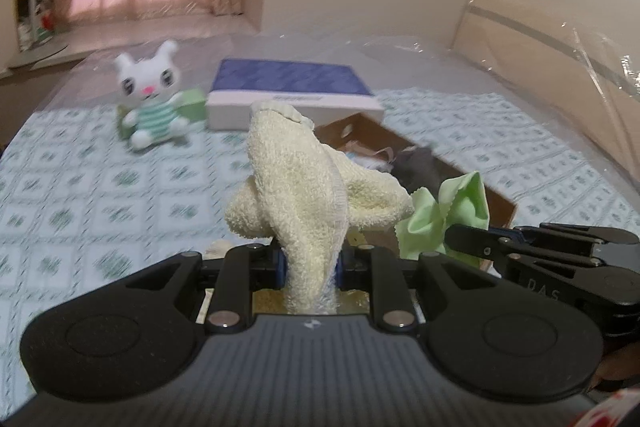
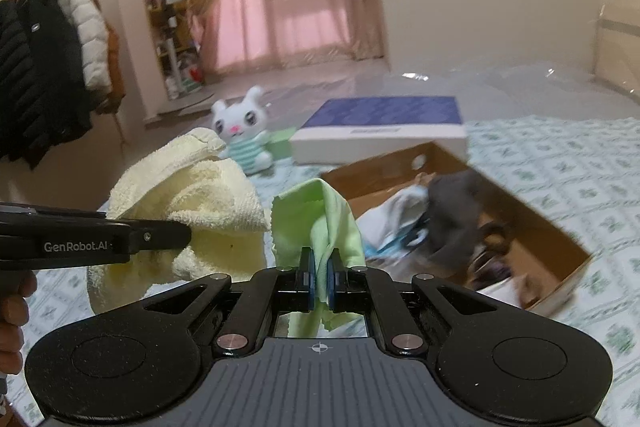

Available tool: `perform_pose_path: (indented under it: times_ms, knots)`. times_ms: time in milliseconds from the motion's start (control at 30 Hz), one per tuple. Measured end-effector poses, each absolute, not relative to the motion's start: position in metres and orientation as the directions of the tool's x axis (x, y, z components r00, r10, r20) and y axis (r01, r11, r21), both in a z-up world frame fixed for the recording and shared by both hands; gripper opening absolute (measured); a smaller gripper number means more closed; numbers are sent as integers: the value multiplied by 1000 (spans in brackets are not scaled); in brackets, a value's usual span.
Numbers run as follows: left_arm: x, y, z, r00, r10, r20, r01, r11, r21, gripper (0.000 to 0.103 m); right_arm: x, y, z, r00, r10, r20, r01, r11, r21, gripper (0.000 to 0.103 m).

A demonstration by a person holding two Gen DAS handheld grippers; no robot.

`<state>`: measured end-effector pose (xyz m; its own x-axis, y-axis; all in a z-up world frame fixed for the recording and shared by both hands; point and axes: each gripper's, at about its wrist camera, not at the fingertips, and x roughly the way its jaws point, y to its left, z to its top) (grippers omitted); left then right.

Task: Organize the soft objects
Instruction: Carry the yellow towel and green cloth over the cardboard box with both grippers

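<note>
My left gripper (image 1: 311, 263) is shut on a pale yellow terry towel (image 1: 296, 183), which bunches up above the jaws. The same towel (image 2: 192, 199) shows at the left of the right wrist view, with the left gripper's black finger (image 2: 152, 237) across it. My right gripper (image 2: 320, 277) is shut on a thin light green cloth (image 2: 316, 219); that cloth (image 1: 444, 215) also appears at the right of the left wrist view beside the right gripper's finger (image 1: 480, 245). Both cloths hang above the bed, near an open cardboard box (image 2: 532, 223) holding grey and white fabric (image 2: 448, 215).
A white plush bunny (image 1: 150, 99) in a striped green top sits on the patterned bedspread (image 1: 80, 195) by a small green box (image 1: 194, 107). A flat white box with a blue lid (image 1: 292, 91) lies behind the cardboard box. Clear plastic sheeting covers the far bed.
</note>
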<state>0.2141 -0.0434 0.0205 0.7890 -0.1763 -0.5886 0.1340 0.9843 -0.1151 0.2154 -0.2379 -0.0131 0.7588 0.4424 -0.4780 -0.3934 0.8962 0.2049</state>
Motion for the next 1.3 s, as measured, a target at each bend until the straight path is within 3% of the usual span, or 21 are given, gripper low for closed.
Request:
perform_pose_path:
  times_ms: [533,967,1300]
  knots:
    - [308,-122,45,793,-317,-520,271,948,-165,19,282,-304,15,841,341,-419,-290,939,183,6]
    - [373,-149,-9,720,-467,-513,318,880,-354,19,322,-336,-13,834,255,-489,-199,966,164,6]
    - [407,-128,-73,723,-251,-643,149,966,-209,19,332,-335,-57,772,259,-581,-189,965,180,6]
